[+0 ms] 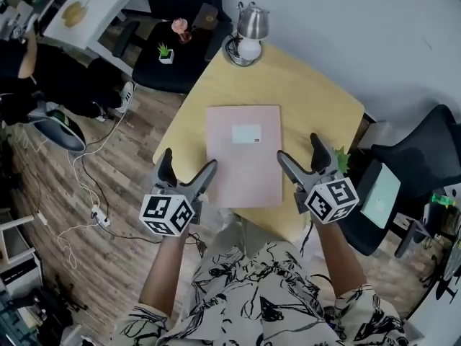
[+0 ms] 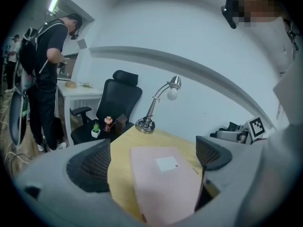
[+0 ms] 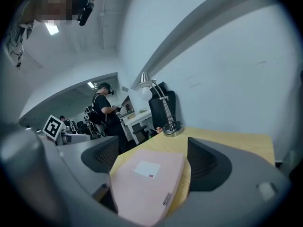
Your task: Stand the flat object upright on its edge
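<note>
A flat pink book [image 1: 243, 154] with a white label lies face up on the small yellow table [image 1: 302, 92]. My left gripper [image 1: 187, 173] hovers open at the book's near left corner. My right gripper [image 1: 301, 154] hovers open at its near right edge. Neither holds anything. In the left gripper view the pink book [image 2: 165, 181] lies ahead between the open jaws of the left gripper [image 2: 151, 160]. In the right gripper view the pink book [image 3: 144, 181] lies likewise between the wide jaws of the right gripper [image 3: 154, 160].
A silver desk lamp [image 1: 248, 33] stands at the table's far corner. Black office chairs [image 1: 180, 20] sit beyond the table and one [image 1: 403, 171] at right. A small potted plant [image 1: 166, 52] rests on the far chair. A person [image 2: 47, 70] stands at left by a white desk. Cables cross the wooden floor [image 1: 86, 207].
</note>
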{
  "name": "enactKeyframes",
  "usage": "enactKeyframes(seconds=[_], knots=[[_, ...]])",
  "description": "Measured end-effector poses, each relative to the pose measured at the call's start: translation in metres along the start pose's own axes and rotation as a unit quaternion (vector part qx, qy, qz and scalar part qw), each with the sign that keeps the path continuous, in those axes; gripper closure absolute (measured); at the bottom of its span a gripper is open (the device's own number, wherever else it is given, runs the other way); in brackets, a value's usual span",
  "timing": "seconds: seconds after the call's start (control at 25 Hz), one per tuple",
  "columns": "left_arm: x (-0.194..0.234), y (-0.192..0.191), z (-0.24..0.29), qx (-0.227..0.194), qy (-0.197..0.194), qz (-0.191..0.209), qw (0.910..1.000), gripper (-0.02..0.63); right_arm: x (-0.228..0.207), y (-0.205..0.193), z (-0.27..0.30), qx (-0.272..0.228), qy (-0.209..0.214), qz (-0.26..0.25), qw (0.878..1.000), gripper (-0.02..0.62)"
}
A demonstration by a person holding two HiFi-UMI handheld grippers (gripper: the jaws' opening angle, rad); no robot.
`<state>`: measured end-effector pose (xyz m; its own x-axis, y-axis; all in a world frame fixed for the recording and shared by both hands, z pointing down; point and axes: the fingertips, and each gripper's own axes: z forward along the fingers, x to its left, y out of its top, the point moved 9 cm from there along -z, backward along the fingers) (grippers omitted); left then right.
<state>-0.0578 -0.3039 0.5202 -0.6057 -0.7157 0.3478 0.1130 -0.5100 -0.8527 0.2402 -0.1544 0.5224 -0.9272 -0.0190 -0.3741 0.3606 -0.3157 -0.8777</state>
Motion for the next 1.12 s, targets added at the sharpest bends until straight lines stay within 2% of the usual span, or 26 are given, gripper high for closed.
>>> enactKeyframes(seconds=[0.16,0.48,0.64,0.84,1.12], knots=[[0.011,-0.018,0.034,0.033,0.014,-0.007,0.9993,0.054,-0.015,-0.022,0.029,0.025,0.0,0.019,1.0,0.146],[0.035,-0.053,0.088,0.095,0.015,-0.052,0.9939,0.055,-0.048,-0.062,0.084,0.087,-0.018,0.068,0.994,0.147],[0.04,-0.065,0.108,0.106,0.012,-0.082,0.9909,0.061,-0.061,-0.076,0.102,0.105,-0.017,0.109,0.988,0.15],[0.046,-0.079,0.135,0.126,0.01,-0.09,0.9878,0.078,-0.072,-0.089,0.118,0.128,-0.018,0.125,0.984,0.164],[0.052,-0.09,0.152,0.146,0.019,-0.113,0.9827,0.121,-0.08,-0.108,0.129,0.142,-0.008,0.19,0.971,0.195]])
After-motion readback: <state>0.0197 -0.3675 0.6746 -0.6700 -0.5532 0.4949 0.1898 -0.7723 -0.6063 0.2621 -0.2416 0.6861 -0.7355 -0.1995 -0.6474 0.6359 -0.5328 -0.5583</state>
